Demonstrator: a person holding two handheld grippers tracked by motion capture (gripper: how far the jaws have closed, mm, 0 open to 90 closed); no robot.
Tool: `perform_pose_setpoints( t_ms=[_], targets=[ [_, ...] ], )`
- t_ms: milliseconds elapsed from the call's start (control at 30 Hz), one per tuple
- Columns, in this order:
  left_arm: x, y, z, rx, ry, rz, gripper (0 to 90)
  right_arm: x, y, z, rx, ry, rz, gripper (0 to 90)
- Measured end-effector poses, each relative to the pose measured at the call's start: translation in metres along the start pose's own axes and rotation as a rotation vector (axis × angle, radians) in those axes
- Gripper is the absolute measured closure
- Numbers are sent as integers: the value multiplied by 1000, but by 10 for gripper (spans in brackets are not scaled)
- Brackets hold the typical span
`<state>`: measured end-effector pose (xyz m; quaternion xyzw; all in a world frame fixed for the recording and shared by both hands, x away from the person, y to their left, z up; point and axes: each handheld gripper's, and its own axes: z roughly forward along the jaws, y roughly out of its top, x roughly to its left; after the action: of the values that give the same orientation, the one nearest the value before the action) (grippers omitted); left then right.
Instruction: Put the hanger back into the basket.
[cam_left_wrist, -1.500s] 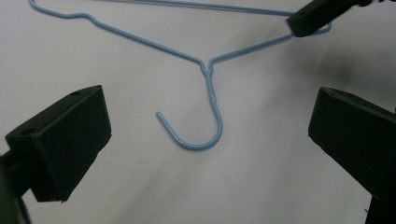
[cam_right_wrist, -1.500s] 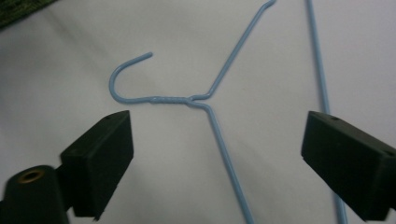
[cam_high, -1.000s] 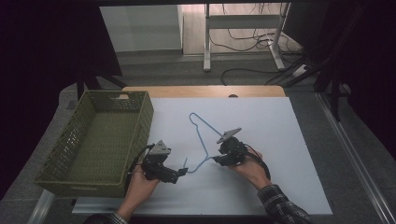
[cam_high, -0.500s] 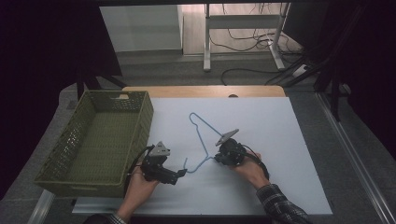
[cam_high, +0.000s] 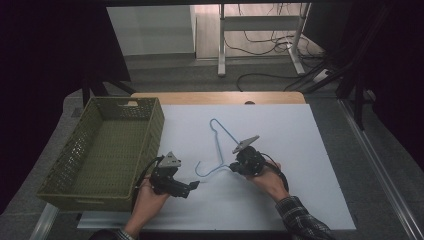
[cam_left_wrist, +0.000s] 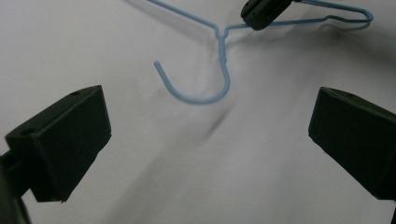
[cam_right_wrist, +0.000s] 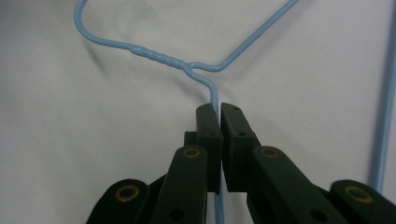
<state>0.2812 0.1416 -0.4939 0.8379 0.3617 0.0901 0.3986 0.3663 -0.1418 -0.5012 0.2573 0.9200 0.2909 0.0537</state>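
Observation:
A light-blue wire hanger (cam_high: 220, 147) lies on the white tabletop. My right gripper (cam_high: 233, 167) is shut on its wire just beside the twisted neck; in the right gripper view the jaws (cam_right_wrist: 219, 109) have just been closing and pinch the thin wire of the hanger (cam_right_wrist: 159, 57). My left gripper (cam_high: 195, 185) rests low on the table to the left, open and pointing at the hook. In the left gripper view the wide-apart jaws (cam_left_wrist: 208, 107) frame the hook of the hanger (cam_left_wrist: 224, 88), which lies well ahead of them. The right gripper's tips (cam_left_wrist: 261, 14) show at the top.
An olive-green mesh basket (cam_high: 150, 130) stands at the table's left side, close to my left hand. A wooden strip runs along the table's far edge (cam_high: 220, 97). Beyond it are desk legs and cables on the floor.
Both hands have kept their places and the hanger lies where it did. The right gripper's jaws have drawn together on the wire.

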Motion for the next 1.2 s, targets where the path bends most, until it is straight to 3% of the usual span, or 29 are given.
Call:
perform_pose_setpoints(
  t_ms=[233, 400, 533, 667, 867, 1000, 1200],
  targets=[
    [-2, 1, 2, 10, -13, -12, 0, -1, 2, -10, -45, 9, 20, 872],
    [-4, 3, 3, -1, -54, -14, 0, 0, 3, -14, -60, 12, 28, 872],
    [-6, 6, 7, 6, -45, -5, 16, 0, 3, -17, -71, 12, 34, 872],
    [-11, 9, 14, 5, -15, 20, 77, 0, 4, -18, -76, 13, 39, 872],
    [-12, 12, 32, 0, -22, 12, 239, -1, 5, -19, -77, 13, 40, 872],
    [-10, 14, 45, -92, -33, 4, 385, -1, 4, -20, -83, 15, 40, 872],
    [-8, 13, 41, -165, -81, 10, 519, -3, 4, -20, -84, 22, 49, 871]
  ],
)
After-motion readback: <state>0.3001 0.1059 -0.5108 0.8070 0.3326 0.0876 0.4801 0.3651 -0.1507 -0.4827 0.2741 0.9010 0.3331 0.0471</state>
